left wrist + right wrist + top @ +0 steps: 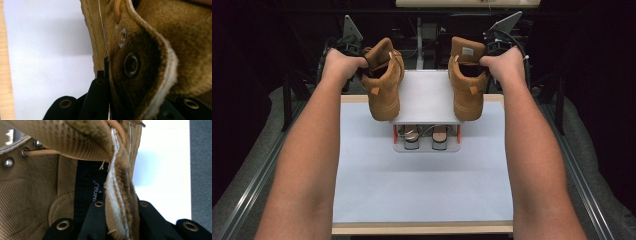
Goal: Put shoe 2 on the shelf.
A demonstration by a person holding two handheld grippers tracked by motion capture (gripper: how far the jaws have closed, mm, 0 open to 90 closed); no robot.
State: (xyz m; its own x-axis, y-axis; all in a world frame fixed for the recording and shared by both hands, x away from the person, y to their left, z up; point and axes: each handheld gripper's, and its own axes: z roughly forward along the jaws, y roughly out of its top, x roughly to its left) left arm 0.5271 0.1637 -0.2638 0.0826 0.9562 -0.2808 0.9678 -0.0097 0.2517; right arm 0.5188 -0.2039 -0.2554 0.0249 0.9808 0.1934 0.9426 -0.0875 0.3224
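Observation:
Two tan suede boots hang above the table, one in each gripper. In the high view the left boot (384, 85) hangs toe-down from my left gripper (362, 62), and the right boot (467, 82) hangs the same way from my right gripper (484, 62). Both sit over the side edges of a grey rack top (427, 97). In the left gripper view the jaws are shut on the eyelet edge of the left boot (150, 50); the left gripper (112, 80) pinches it. In the right gripper view the right gripper (121, 206) clamps the fuzzy collar edge of the right boot (37, 195).
The low grey rack stands at the far middle of a pale sheet (422, 190) on a wooden table (422, 229). A pair of shoes (427, 136) sits under the rack top. Dark metal frame rails (572, 165) run along both sides.

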